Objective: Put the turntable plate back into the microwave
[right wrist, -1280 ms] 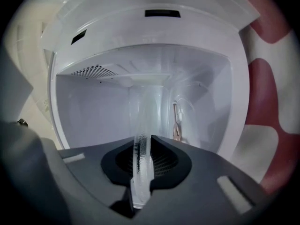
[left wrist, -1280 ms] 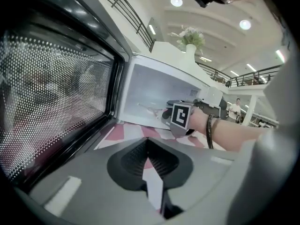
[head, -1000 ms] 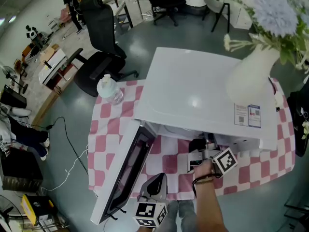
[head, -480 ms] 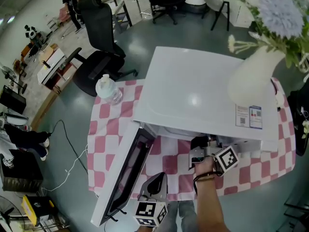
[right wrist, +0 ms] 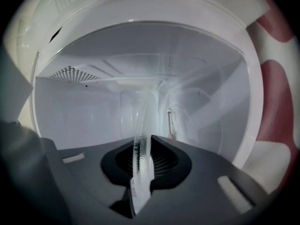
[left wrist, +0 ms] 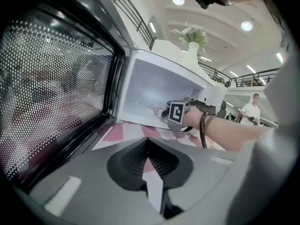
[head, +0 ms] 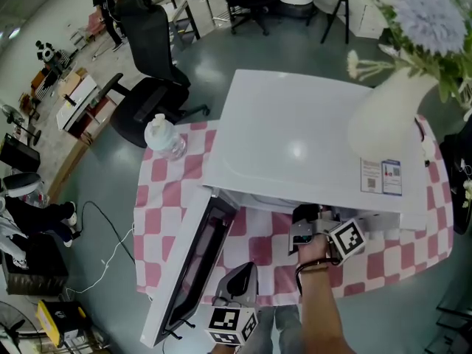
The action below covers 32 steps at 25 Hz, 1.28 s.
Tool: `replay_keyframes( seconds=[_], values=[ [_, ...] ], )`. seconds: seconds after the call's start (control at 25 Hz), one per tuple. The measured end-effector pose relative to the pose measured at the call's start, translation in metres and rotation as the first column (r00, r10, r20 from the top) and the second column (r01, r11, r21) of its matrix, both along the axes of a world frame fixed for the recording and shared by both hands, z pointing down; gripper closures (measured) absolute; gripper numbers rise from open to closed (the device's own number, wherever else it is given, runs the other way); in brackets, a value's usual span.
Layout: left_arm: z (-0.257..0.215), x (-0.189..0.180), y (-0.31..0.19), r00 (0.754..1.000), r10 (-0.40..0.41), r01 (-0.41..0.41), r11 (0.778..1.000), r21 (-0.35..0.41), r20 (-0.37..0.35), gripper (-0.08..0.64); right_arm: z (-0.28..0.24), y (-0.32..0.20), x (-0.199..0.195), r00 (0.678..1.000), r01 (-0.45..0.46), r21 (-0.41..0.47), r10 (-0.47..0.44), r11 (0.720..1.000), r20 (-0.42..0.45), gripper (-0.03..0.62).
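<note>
The white microwave point(head: 295, 146) stands on a pink-checked tablecloth point(head: 158, 198) with its door point(head: 192, 271) swung open to the left. My right gripper point(head: 302, 220) reaches level into the opening, shut on the clear glass turntable plate point(right wrist: 143, 139). The plate stands on edge between the jaws of this gripper point(right wrist: 147, 146) and runs up in front of the white cavity point(right wrist: 93, 111). My left gripper point(head: 237, 277) hangs lower, beside the open door, with jaws shut and nothing held. In its own view the left gripper point(left wrist: 147, 142) faces the door's mesh window point(left wrist: 51, 88) and the right gripper's marker cube point(left wrist: 176, 112).
A white vase with flowers point(head: 387, 116) stands on top of the microwave at the right. A water bottle point(head: 166, 137) sits on the cloth at the back left. A black office chair point(head: 147, 94) is behind the table. A person point(left wrist: 251, 111) stands far off.
</note>
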<state>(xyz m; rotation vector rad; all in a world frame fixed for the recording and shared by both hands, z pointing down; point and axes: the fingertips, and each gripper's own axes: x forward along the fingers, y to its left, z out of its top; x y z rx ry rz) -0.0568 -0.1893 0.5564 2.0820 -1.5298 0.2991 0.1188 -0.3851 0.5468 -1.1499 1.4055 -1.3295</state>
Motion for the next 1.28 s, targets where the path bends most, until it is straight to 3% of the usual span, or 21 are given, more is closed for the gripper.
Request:
replay_keyframes(
  seconds=[0.4,0.84,1.28],
  values=[
    [0.000,0.001,-0.001,1.000,0.004,-0.004,1.000,-0.001,-0.003,0.559,0.001,-0.002,0.000,0.999,-0.020,-0.041,0.018,0.999,-0.047,0.551],
    [0.000,0.000,0.002,1.000,0.005,-0.005,1.000,-0.003,-0.006,0.560,0.008,-0.005,0.002,0.998,-0.038,-0.168,0.031,0.985,-0.047,0.549],
    [-0.001,0.002,0.002,1.000,0.016,-0.016,1.000,-0.001,-0.008,0.560,0.011,-0.003,-0.001,0.986,-0.017,-0.268,-0.027,0.963,-0.162,0.548]
  ],
)
